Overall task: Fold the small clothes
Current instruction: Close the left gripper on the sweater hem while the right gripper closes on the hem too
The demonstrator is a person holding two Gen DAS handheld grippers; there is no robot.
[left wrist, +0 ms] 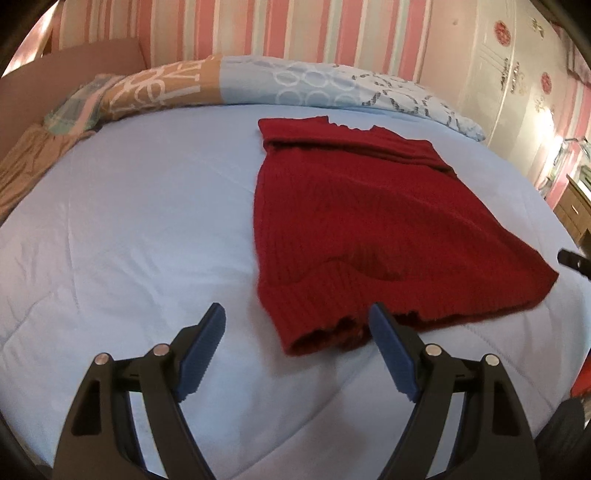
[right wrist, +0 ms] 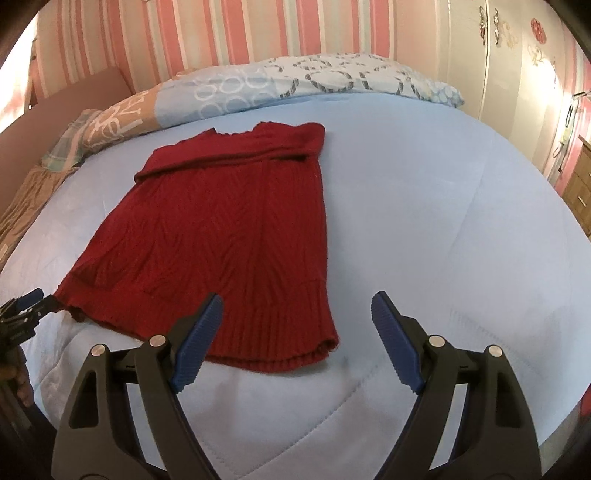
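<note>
Both hand-held grippers stand with jaws spread wide and nothing between the blue ribbed pads. Left hand-held gripper [left wrist: 297,314]: positioned over the near left corner of the red knitted sweater [left wrist: 354,229], with the hem corner appearing between its fingers in the left wrist view; no pad presses on the fabric. Right hand-held gripper [right wrist: 297,302]: positioned over the near right corner of the sweater's ribbed hem; in the right wrist view its left finger [right wrist: 195,343] overlaps the hem, while its right finger [right wrist: 397,343] lies over bare bedding. Whether either finger touches the knit cannot be told.

The red knitted sweater lies flat on the bed, ribbed hem toward the cameras. Its far end, by the neckline, carries a folded band of fabric laid across the body. The hem is slightly rumpled at the near left corner.

Under the sweater is a light blue quilted bedspread [left wrist: 129,229], which surrounds it on all sides. Beyond the sweater's far end, a patterned pillow [left wrist: 314,86] in blue and tan runs along the head of the bed. Behind the pillow is a wall with pink and white stripes [left wrist: 295,26]. To the right of the sweater, well apart, stand a white decorated wardrobe [left wrist: 517,74] and a wooden drawer unit [left wrist: 574,206].
</note>
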